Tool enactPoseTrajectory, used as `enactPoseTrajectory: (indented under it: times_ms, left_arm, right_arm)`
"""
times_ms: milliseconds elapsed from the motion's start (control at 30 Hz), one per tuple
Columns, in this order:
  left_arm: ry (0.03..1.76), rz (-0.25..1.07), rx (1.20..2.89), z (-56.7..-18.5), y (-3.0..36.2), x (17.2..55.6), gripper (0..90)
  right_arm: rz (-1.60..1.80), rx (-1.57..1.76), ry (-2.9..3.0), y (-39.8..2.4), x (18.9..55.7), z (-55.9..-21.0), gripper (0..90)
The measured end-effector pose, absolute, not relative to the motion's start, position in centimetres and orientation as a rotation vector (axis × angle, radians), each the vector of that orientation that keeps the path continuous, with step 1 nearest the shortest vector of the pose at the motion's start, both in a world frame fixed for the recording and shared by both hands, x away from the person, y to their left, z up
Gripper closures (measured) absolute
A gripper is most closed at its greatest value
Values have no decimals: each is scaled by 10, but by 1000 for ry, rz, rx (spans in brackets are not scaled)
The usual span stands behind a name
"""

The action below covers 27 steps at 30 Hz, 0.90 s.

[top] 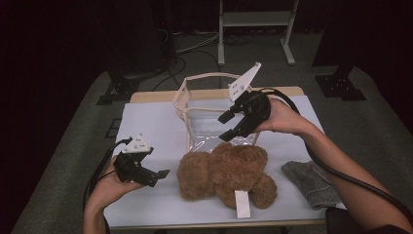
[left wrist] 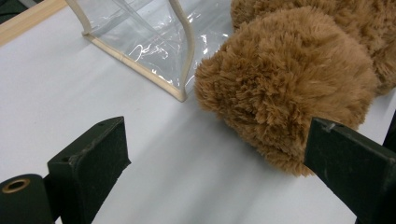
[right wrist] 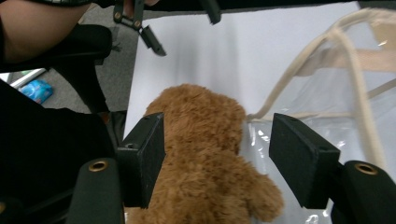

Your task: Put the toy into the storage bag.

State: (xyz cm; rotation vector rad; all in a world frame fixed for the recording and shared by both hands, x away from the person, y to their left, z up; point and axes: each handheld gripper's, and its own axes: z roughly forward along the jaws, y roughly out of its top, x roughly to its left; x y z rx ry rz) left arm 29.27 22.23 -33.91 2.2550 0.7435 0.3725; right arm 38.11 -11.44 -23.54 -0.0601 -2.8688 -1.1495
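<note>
My right claw [top: 228, 126] hangs open over the brown plush teddy bear [top: 229, 173], probably lining up a grab; left claw [top: 160, 176], open, waits beside it, clear plastic bag [top: 207, 105] behind.

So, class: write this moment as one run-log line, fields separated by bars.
left gripper: open, beside teddy bear | right gripper: open, above bear | clear bag: upright behind bear | grey cloth: right

High view: fixed above the near edge, facing forward and down across the whole white worktop [top: 151, 126]. Left gripper view: low, close, aimed along the worktop at the brown teddy bear [left wrist: 285, 84] and clear bag [left wrist: 140, 42]. Right gripper view: close above, angled down — same teddy bear and clear bag shared.
</note>
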Motion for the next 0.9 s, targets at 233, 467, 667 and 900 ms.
enactPoseTrajectory:
  times_ms: [233,467,667,900]
  left_arm:
    - [756,371,2263,-341,223,293,54]
    - [754,373,2253,-341,225,291,54]
    - [756,366,2253,-341,225,291,54]
    - [764,358,2253,-342,227,292,54]
  right_arm:
    - [-1098,-64,-2857,-108,373,-257,326]
    - [-1021,-72,-2863,-100,368,-280,305]
    - [-926,-67,-2900,-95,365,-296,288]
    - [-879,-88,-2931,-97,364,-310,278]
